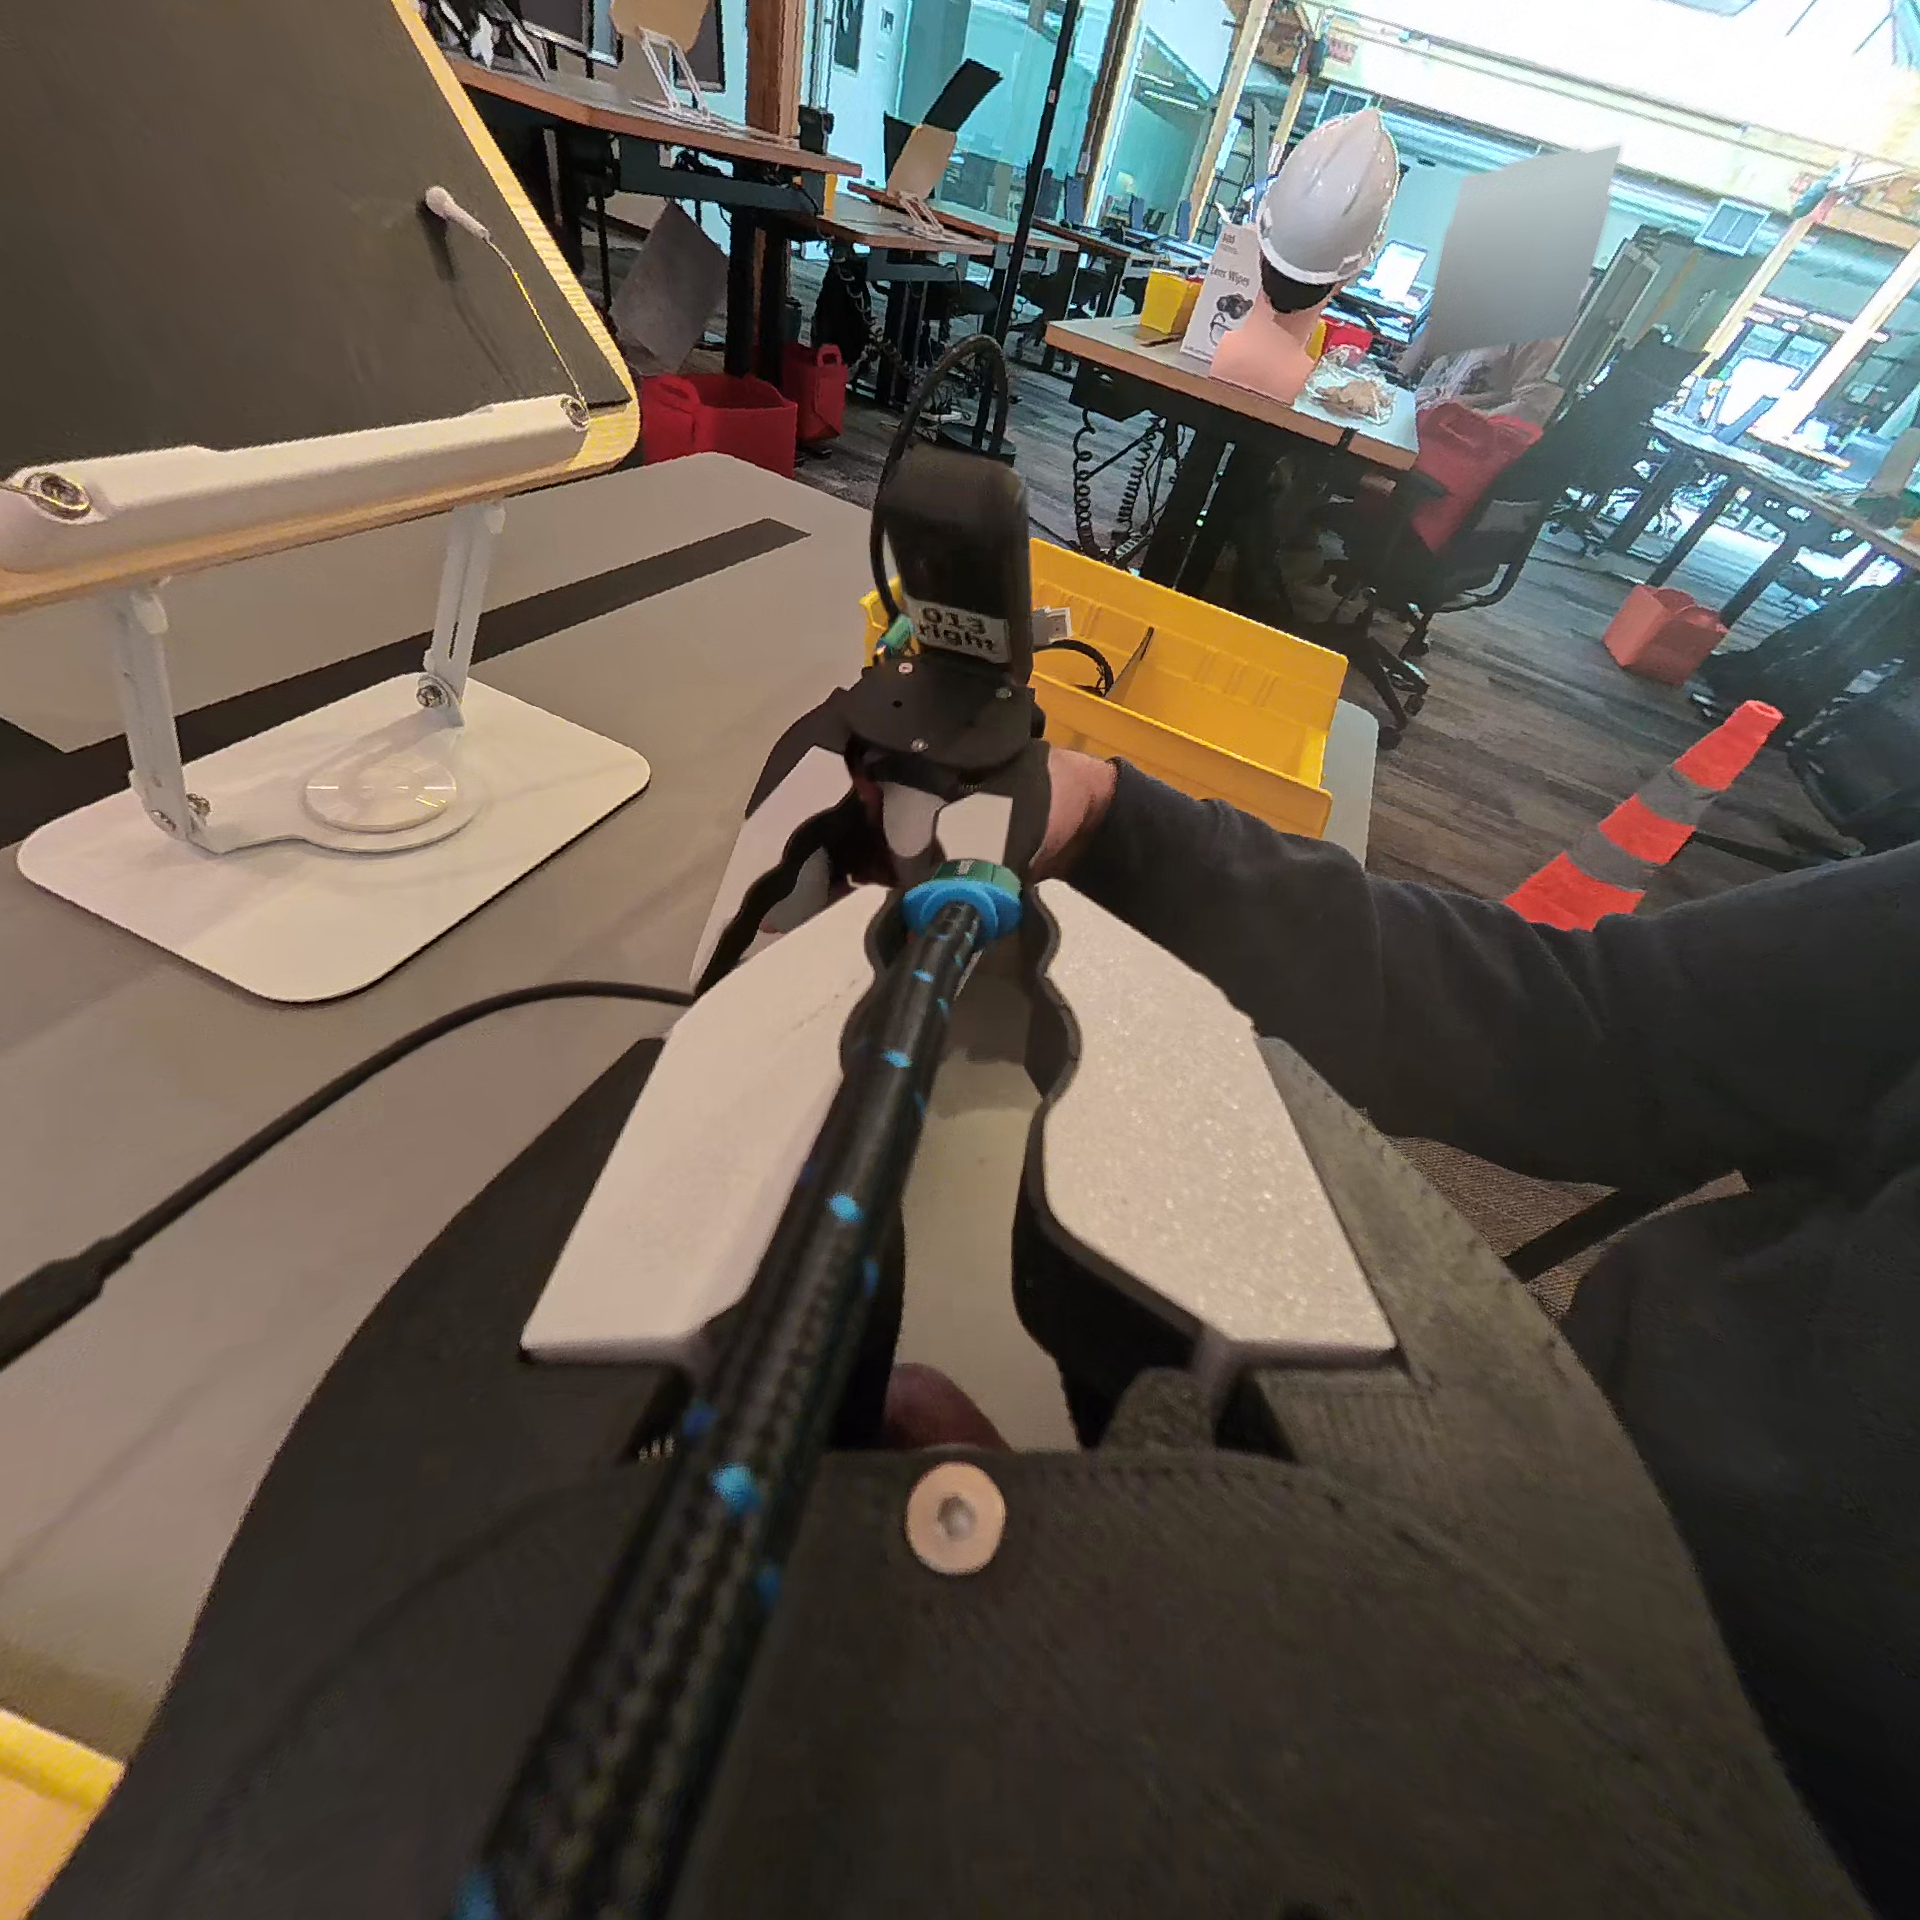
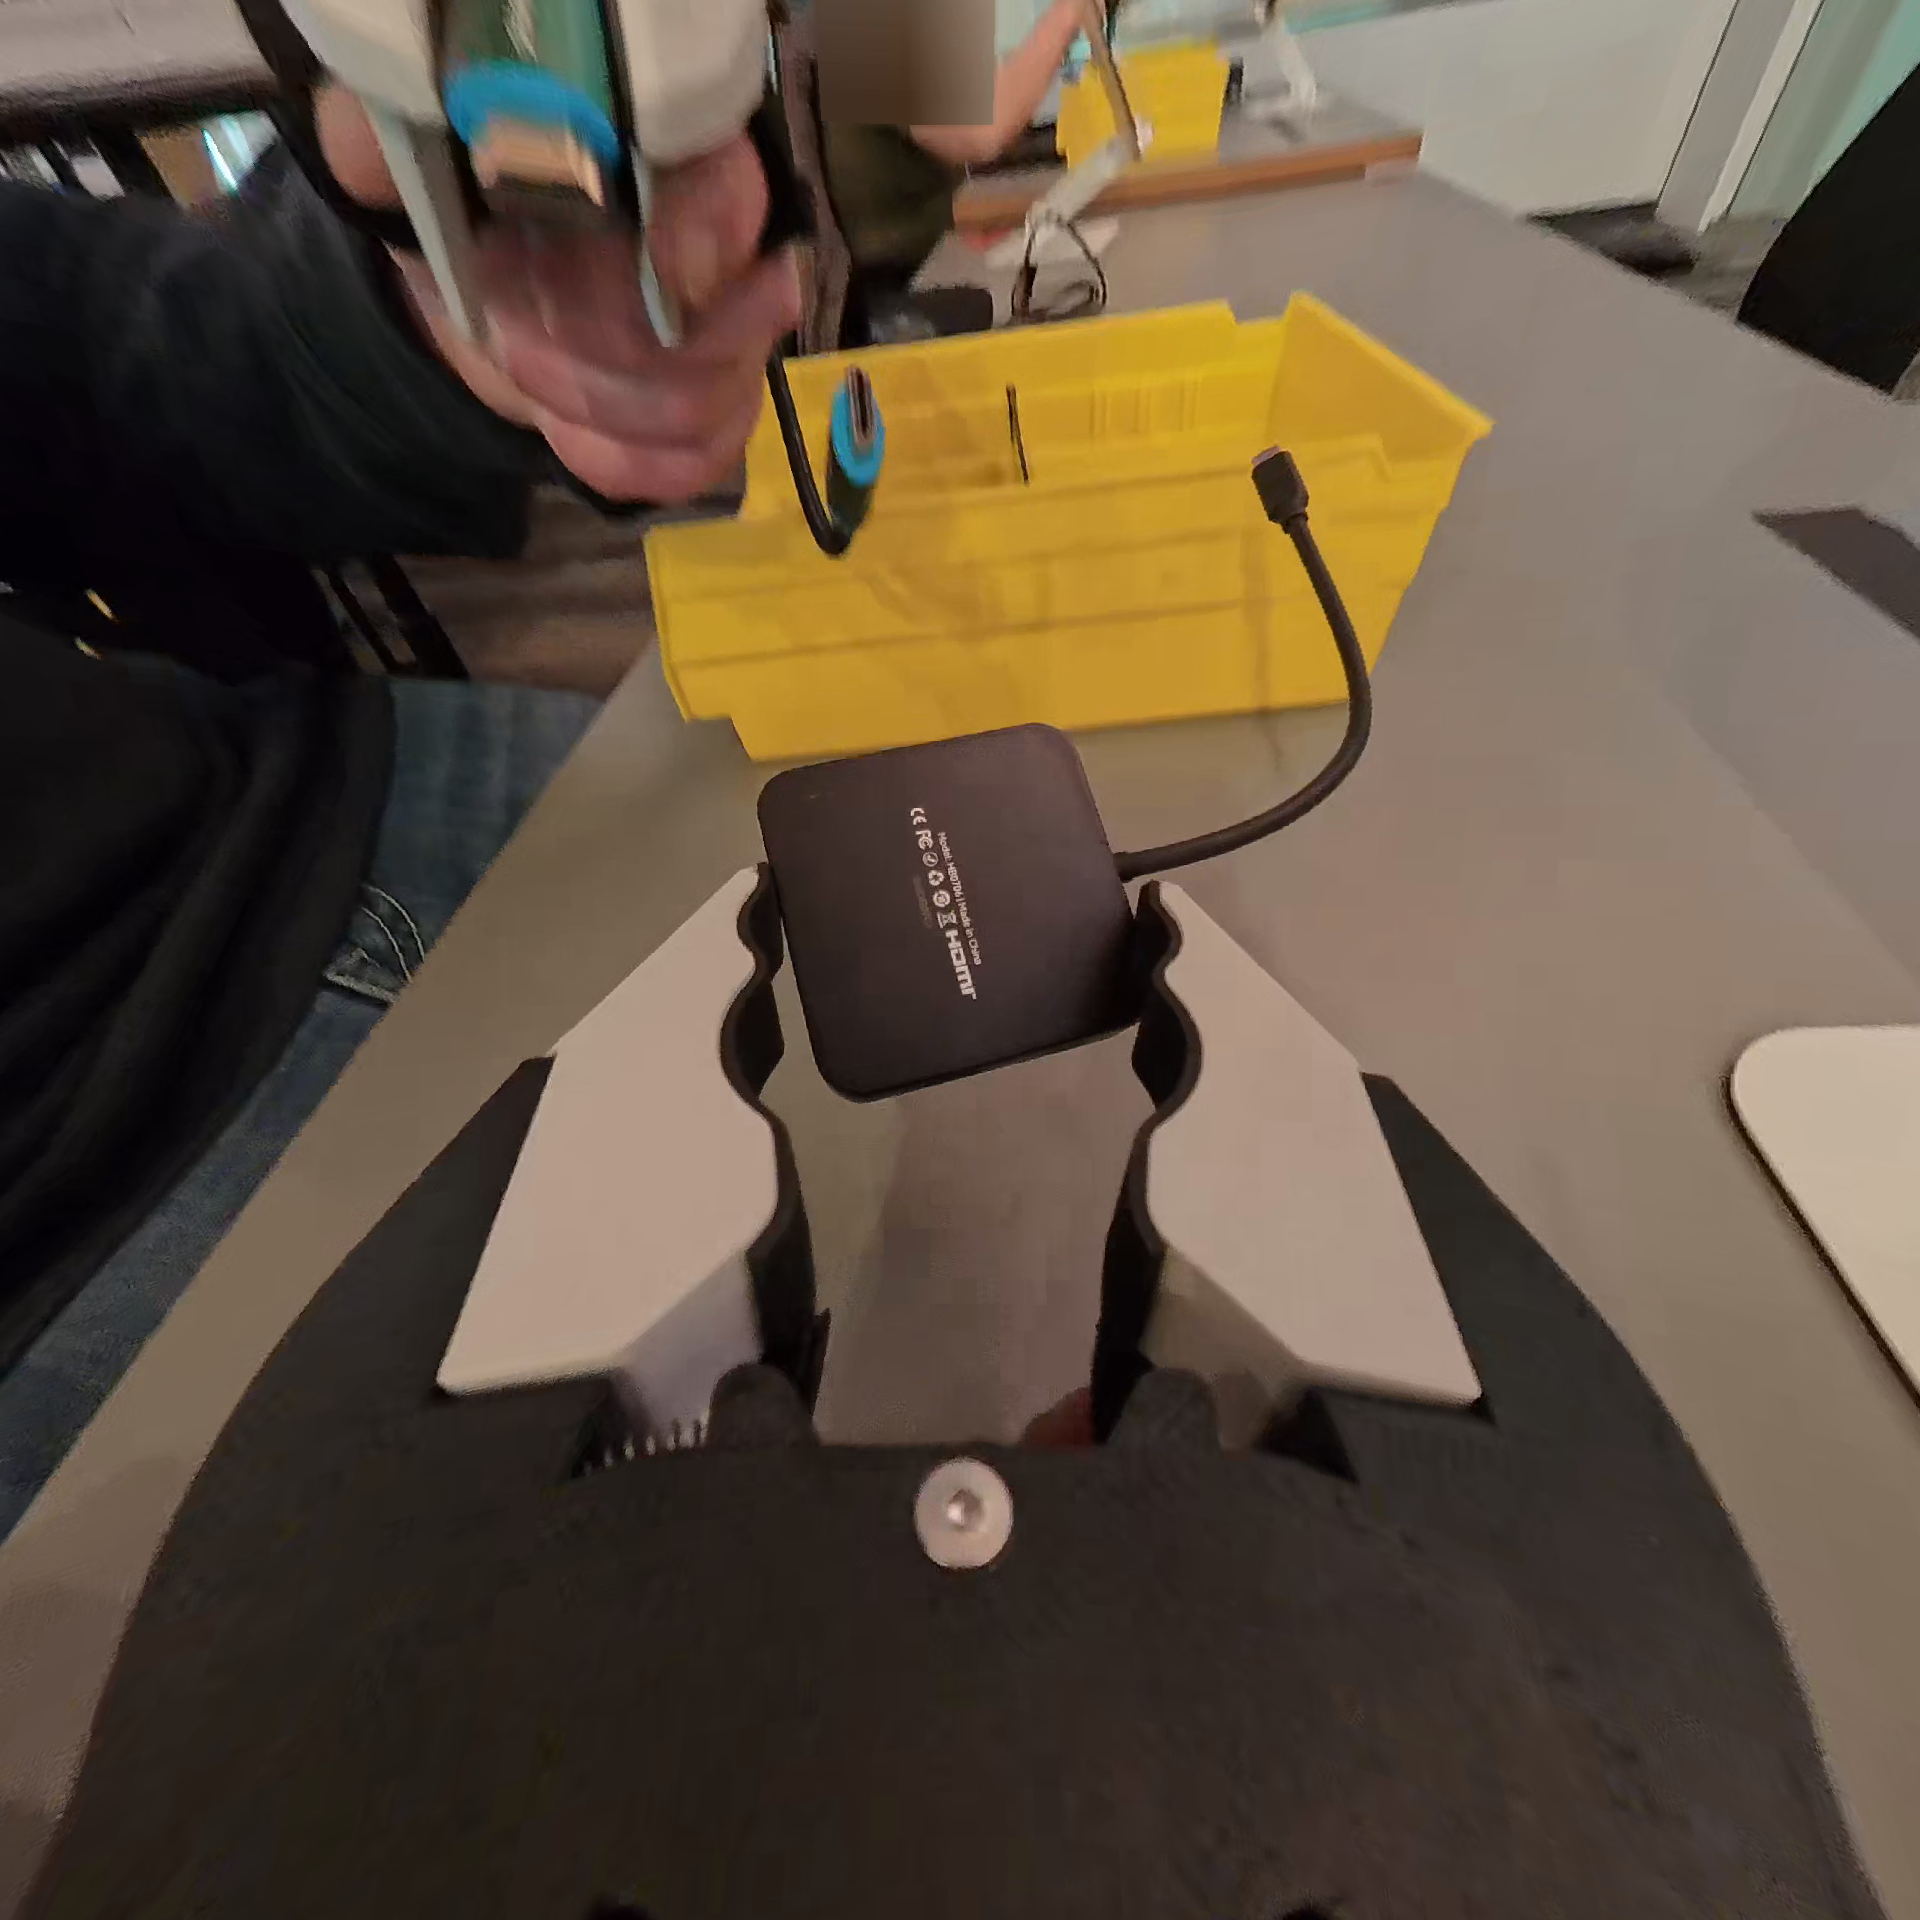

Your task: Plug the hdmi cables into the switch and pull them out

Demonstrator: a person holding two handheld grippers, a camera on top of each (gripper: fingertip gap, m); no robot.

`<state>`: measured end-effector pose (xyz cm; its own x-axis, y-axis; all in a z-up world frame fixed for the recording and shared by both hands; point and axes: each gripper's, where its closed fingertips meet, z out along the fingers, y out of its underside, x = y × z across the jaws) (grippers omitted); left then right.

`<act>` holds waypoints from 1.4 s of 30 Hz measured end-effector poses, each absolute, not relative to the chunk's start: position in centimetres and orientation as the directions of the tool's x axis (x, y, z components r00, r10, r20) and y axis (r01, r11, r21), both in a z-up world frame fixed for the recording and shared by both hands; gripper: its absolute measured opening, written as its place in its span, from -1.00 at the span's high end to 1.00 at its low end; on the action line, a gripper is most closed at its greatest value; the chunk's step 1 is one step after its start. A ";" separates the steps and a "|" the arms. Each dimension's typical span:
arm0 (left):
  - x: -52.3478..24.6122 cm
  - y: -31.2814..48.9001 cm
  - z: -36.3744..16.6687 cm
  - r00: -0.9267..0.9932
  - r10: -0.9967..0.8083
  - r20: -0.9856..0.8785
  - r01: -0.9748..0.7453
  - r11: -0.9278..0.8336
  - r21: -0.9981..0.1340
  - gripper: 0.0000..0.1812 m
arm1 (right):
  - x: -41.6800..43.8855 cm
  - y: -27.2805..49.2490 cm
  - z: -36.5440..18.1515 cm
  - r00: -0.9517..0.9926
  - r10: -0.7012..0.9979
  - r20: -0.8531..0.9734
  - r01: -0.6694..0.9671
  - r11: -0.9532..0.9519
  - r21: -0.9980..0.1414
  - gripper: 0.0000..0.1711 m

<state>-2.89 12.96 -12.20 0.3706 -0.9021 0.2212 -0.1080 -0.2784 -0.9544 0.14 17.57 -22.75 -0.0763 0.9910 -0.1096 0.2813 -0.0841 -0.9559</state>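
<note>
Switch held low over the grey table [image 2: 1558, 727], plug raised to meet it.

Best to square the plug with a port before pushing — no port shows here. The right gripper [image 2: 951, 956], near the yellow bin [image 2: 1039, 613], pinches the black switch [image 2: 940, 909] by its sides; the left gripper [image 1: 961, 940], jaws nearly together, pinches the blue-collared HDMI plug [image 1: 956, 904] — its braided cable [image 1: 790, 1299] runs back between the fingers.

Switch [image 2: 940, 909]: matte black, white print on top, black pigtail lead. Cable [image 1: 831, 1236]: black braid with blue flecks, blue collar at plug; its other plug [image 2: 854, 447] at 11 o'clock of the switch also blue-collared. Both grippers [image 1: 961, 914] [image 2: 951, 945]: black bodies, white fingers. Bin [image 2: 1049, 582] yellow. Table [image 2: 1558, 831] grey. Stand [image 1: 343, 831] white. Cone [image 1: 1652, 821] orange, grey bands. Hard hat [image 1: 1325, 203] white.
</note>
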 end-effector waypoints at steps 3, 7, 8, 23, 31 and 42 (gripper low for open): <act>-2.8 13.0 -12.4 0.381 -0.904 0.192 -0.126 -0.256 -0.958 0.78 | 0.1 17.3 -20.8 -0.085 0.990 -0.111 0.205 -0.092 -0.974 0.23; -2.7 13.1 -12.7 0.397 -0.908 0.129 -0.157 -0.206 -0.966 0.78 | -0.2 16.7 -19.3 -0.106 0.988 -0.114 0.146 -0.098 -0.984 0.23; -2.7 13.2 -12.7 0.404 -0.907 0.122 -0.159 -0.201 -0.967 0.78 | -0.2 16.6 -19.0 -0.112 0.987 -0.114 0.136 -0.098 -0.986 0.24; -2.3 13.3 -13.1 0.426 -0.901 0.082 -0.165 -0.167 -0.972 0.78 | 0.3 16.7 -15.2 -0.103 0.990 -0.097 -0.053 -0.102 -0.993 1.00; -2.4 13.3 -13.4 0.427 -0.900 0.088 -0.176 -0.178 -0.968 0.78 | 0.1 18.6 -21.9 0.042 0.998 -0.053 0.320 -0.064 -0.945 0.68; -2.5 13.5 -13.9 0.431 -0.898 0.087 -0.195 -0.187 -0.963 0.78 | 9.0 26.4 -26.5 0.536 0.828 0.165 0.655 -0.284 -0.700 0.19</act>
<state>-2.50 13.53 -13.89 0.4312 -0.8980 0.0872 -0.1954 -0.1873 -0.9627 9.05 26.38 -26.52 0.5359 0.8279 0.1654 0.6554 -0.2844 -0.6997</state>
